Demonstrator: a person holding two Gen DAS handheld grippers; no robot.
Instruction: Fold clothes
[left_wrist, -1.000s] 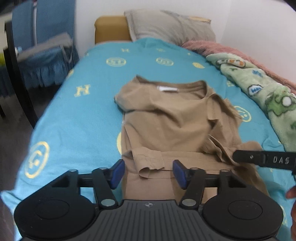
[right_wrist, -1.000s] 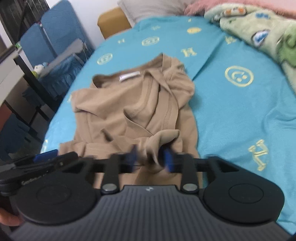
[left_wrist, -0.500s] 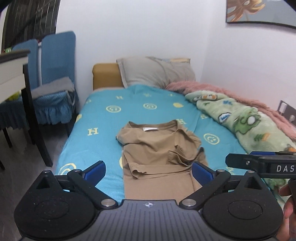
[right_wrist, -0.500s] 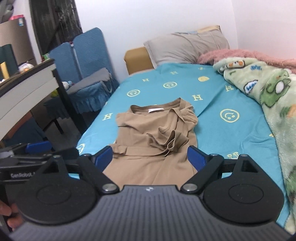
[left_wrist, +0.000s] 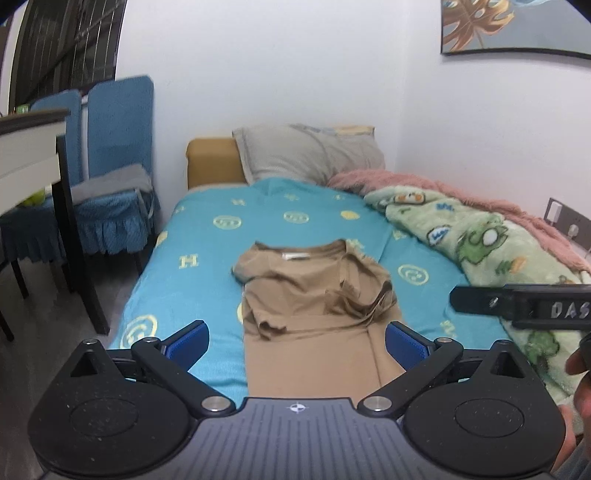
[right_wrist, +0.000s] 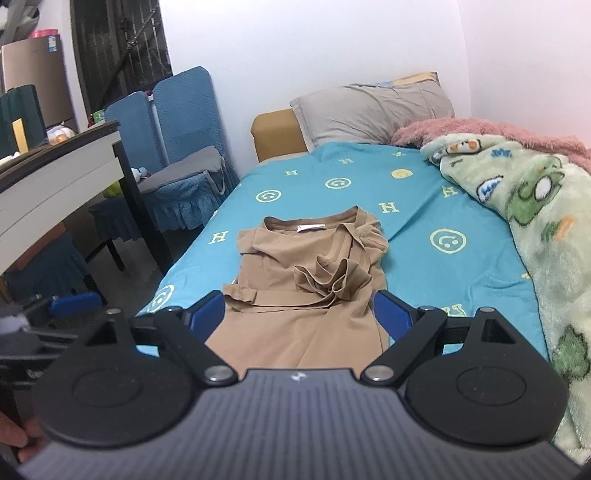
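A tan t-shirt (left_wrist: 314, 295) lies on the teal bedsheet (left_wrist: 207, 236), collar at the far end, both sleeves folded inward and bunched on its chest. It also shows in the right wrist view (right_wrist: 306, 280). My left gripper (left_wrist: 295, 343) is open and empty, held back above the shirt's near hem. My right gripper (right_wrist: 300, 317) is open and empty, also above the near hem. The right gripper's side (left_wrist: 517, 306) shows at the right of the left wrist view.
A grey pillow (left_wrist: 310, 151) lies at the head of the bed. A green and pink blanket (left_wrist: 491, 240) runs along the right side by the wall. Blue chairs (left_wrist: 114, 177) and a desk (right_wrist: 55, 177) stand left of the bed.
Both grippers let go of the sleeves, opened wide and pulled back and up from the shirt. The sleeves now lie folded on the chest.
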